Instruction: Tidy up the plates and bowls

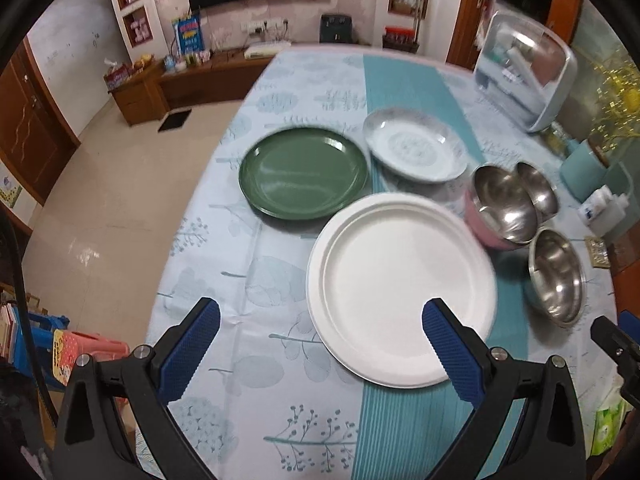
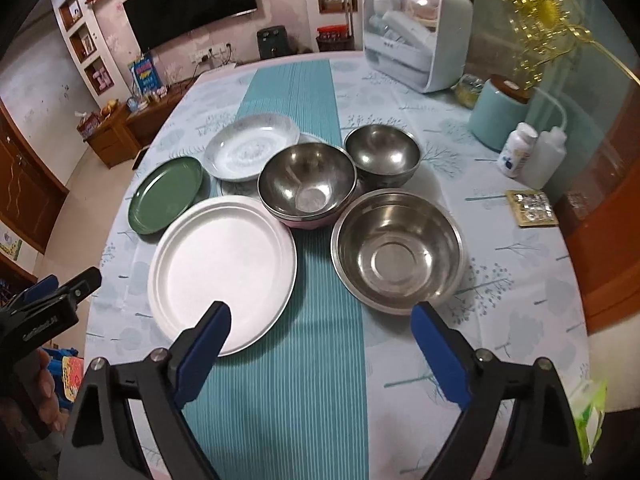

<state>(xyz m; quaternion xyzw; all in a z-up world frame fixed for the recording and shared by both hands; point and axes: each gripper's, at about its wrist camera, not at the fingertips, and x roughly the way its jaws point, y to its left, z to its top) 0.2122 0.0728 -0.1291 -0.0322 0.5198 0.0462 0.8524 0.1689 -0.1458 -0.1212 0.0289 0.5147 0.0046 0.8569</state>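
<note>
A: Where are the plates?

B: The round white plate (image 1: 400,292) lies nearest, the round dark green plate (image 1: 304,174) behind it, the pale patterned deep dish (image 1: 416,150) beside that.

A: And the bowls?

B: Three shiny steel bowls; the big steel bowl (image 2: 398,252) is in front, one sits in a pink bowl (image 2: 308,222).

A: The grippers?

B: The left gripper (image 1: 320,346) and the right gripper (image 2: 322,344) are both spread wide, holding nothing, above the tablecloth (image 2: 500,300).
</note>
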